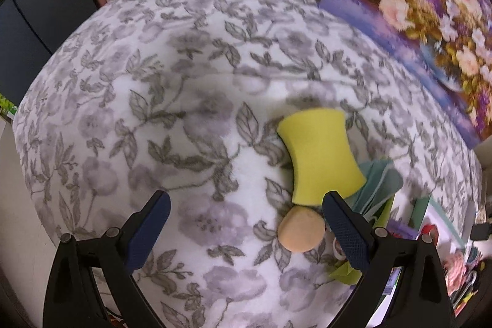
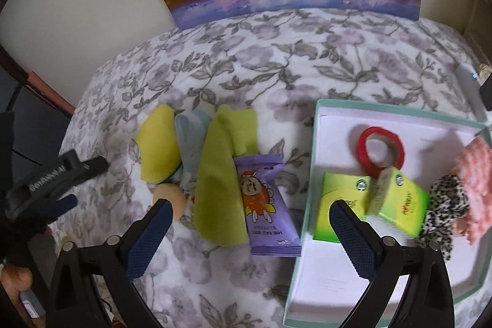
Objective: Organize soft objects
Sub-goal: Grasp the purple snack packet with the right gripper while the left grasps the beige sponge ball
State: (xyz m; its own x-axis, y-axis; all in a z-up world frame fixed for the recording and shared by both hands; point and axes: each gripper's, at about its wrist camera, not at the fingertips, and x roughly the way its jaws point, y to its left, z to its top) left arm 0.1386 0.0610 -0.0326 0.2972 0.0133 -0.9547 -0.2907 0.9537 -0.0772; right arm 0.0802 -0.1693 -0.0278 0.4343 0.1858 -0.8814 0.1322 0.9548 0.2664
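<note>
Left wrist view showed the left gripper [image 1: 246, 206] spread wide and empty over a floral blanket [image 1: 160, 88], with a waisted yellow sponge [image 1: 321, 154] lying just ahead of its right finger and a round peach puff [image 1: 301, 231] touching the sponge's near end. Right wrist view showed the right gripper [image 2: 250, 212] equally wide and empty, green cloths [image 2: 220, 177] and a purple packet [image 2: 269, 205] lying between its fingers, and a white box [image 2: 326, 275] at right holding a red ring [image 2: 379, 151], green packets [image 2: 396, 202] and a leopard-print scrunchie [image 2: 446, 205].
</note>
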